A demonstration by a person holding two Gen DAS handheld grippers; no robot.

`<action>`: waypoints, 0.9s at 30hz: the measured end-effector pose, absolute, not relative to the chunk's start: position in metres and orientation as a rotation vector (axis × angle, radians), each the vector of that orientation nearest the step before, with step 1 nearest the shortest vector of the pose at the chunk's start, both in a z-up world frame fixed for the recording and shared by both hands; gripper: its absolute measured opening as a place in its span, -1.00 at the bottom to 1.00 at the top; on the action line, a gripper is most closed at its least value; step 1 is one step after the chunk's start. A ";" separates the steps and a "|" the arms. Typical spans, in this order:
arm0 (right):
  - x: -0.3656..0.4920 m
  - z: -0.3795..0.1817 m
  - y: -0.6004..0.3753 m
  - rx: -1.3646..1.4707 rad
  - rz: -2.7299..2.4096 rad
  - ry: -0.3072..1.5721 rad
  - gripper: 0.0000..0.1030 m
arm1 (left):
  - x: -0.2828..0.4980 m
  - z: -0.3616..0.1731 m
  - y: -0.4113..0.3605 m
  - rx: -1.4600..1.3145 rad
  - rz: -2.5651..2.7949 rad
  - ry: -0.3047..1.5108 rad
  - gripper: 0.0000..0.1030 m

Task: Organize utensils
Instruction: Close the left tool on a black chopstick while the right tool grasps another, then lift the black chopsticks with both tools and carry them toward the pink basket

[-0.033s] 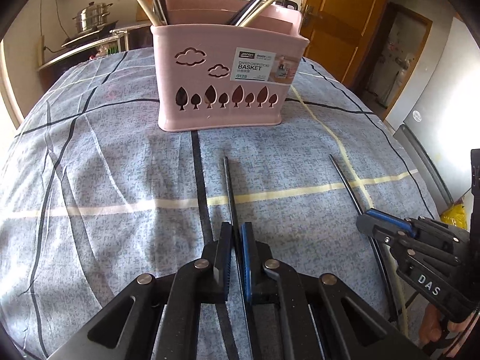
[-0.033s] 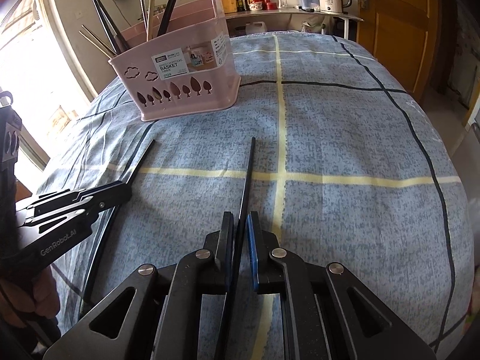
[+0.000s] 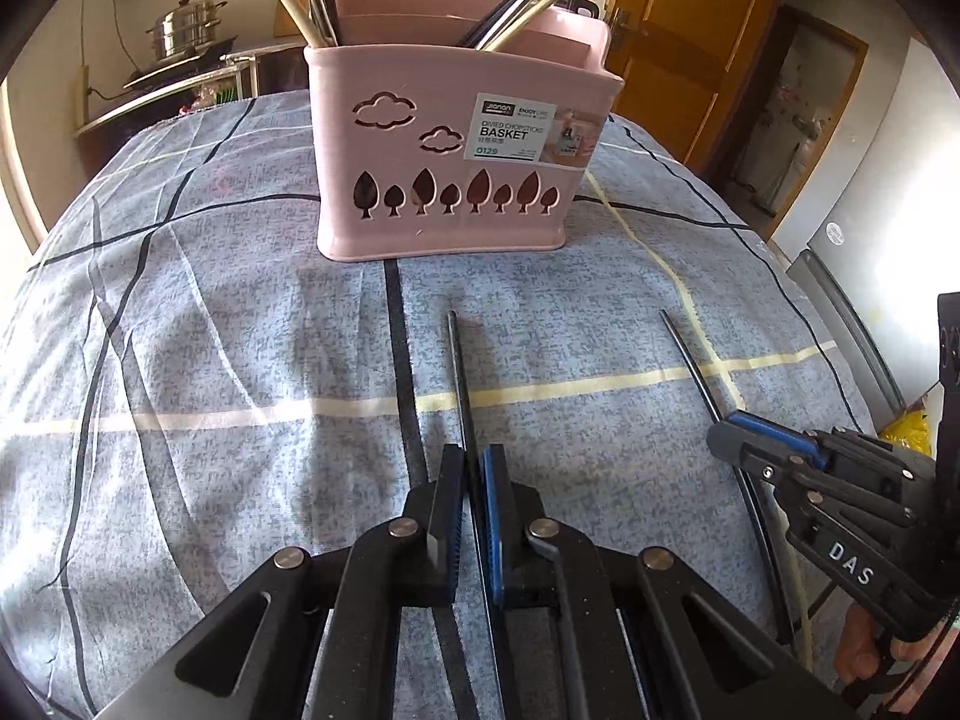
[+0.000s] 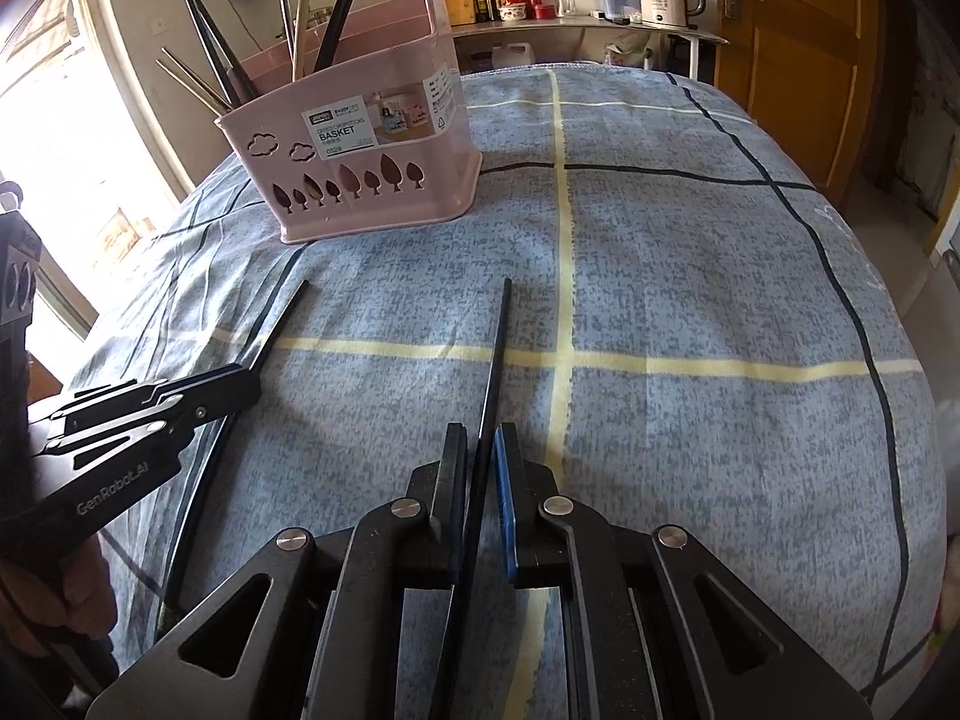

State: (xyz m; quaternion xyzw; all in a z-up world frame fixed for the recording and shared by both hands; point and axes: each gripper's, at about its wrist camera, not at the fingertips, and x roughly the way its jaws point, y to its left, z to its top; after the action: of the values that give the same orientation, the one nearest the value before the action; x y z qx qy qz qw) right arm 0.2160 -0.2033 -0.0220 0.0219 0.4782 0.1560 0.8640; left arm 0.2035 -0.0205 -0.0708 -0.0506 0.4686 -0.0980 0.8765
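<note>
Well, there's open cloth all around here: the blue checked tablecloth (image 3: 240, 360) runs bare and wide to the left of the left gripper (image 3: 473, 468) and to the right of the right gripper (image 4: 480, 450), falling away at the table's edges. The pink divided chopstick basket (image 3: 456, 180) stands ahead, well apart from both tools, with clear cloth in between.

Left gripper's jaws are clamped together on a black chopstick (image 3: 459, 372); its long axis runs straight forward along the fingers, tip aimed at the basket's front wall. Right gripper's jaws are pinched on a second black chopstick (image 4: 497, 354), also pointing forward, tip toward the cloth right of the basket.

Both sticks are thin, dark and straight, tapering to the far end. More dark and pale sticks lean out of the basket's compartments. A pale stick may lie beneath the right gripper in the left view, though it's too hidden to be sure.
</note>
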 end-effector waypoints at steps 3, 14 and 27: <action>0.225 -0.022 -0.200 0.036 0.323 1.013 -0.82 | 0.208 -0.070 -0.022 -0.087 -0.206 0.989 -0.87; 0.237 -0.023 -0.192 0.007 0.322 1.025 -0.88 | 0.222 -0.070 -0.030 -0.042 -0.215 1.014 -0.88; 0.227 0.025 -0.195 0.086 0.391 0.907 -0.90 | 0.211 -0.018 -0.018 -0.092 -0.250 0.885 -0.91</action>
State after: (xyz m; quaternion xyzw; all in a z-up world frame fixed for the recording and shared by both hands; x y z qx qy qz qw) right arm 0.2271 -0.1955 0.0249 0.0411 0.4351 0.1875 0.8797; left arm 0.2114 -0.0177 -0.0175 -0.0445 0.4270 -0.1206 0.8950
